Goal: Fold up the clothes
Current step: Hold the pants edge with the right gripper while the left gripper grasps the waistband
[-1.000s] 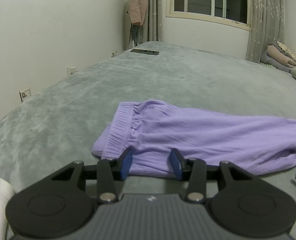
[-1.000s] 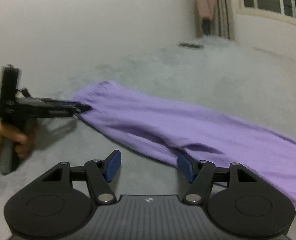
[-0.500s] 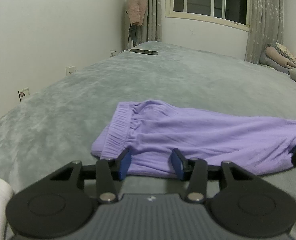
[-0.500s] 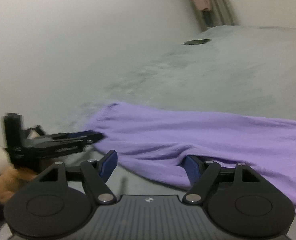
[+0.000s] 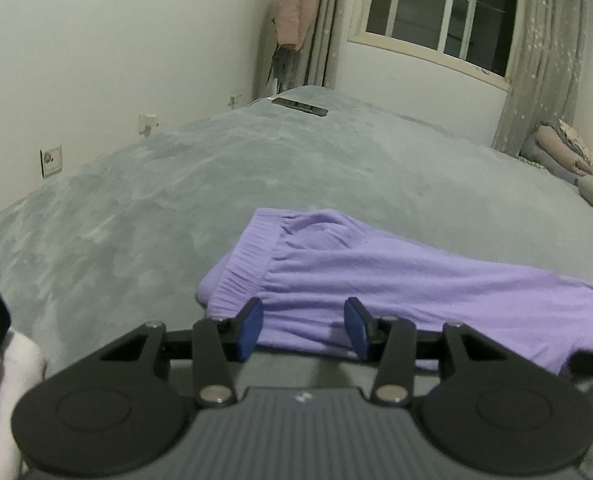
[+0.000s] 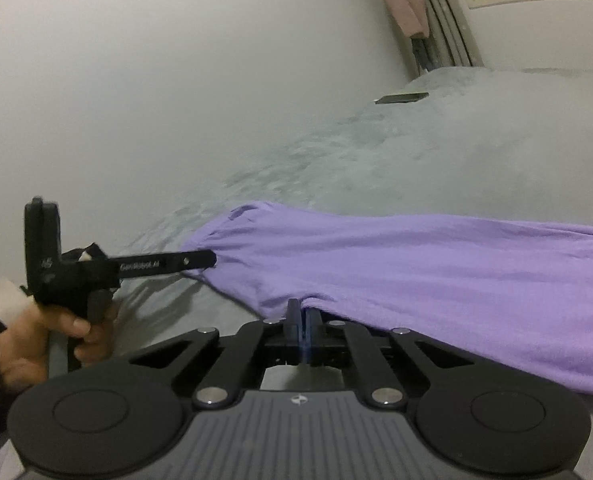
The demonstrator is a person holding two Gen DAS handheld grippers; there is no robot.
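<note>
Purple pants (image 5: 396,280) lie flat on the grey-green bed (image 5: 176,200), with the elastic waistband (image 5: 244,260) to the left and the legs running off right. My left gripper (image 5: 303,326) is open, its blue pads (image 5: 250,328) on either side of the pants' near edge just below the waistband. In the right wrist view my right gripper (image 6: 302,320) is shut on the near edge of the pants (image 6: 436,264). The left gripper (image 6: 210,259), held by a hand (image 6: 56,336), has its tips at the waistband corner.
A dark flat device (image 5: 299,106) lies at the bed's far end. Folded bedding (image 5: 564,152) is piled at the right by the curtain. A white wall with sockets (image 5: 51,159) runs along the bed's left side. A pink garment (image 5: 294,12) hangs in the corner.
My right gripper moved in to the pants' near edge and went from open to shut on it. My left gripper stayed open at the waistband, barely shifting.
</note>
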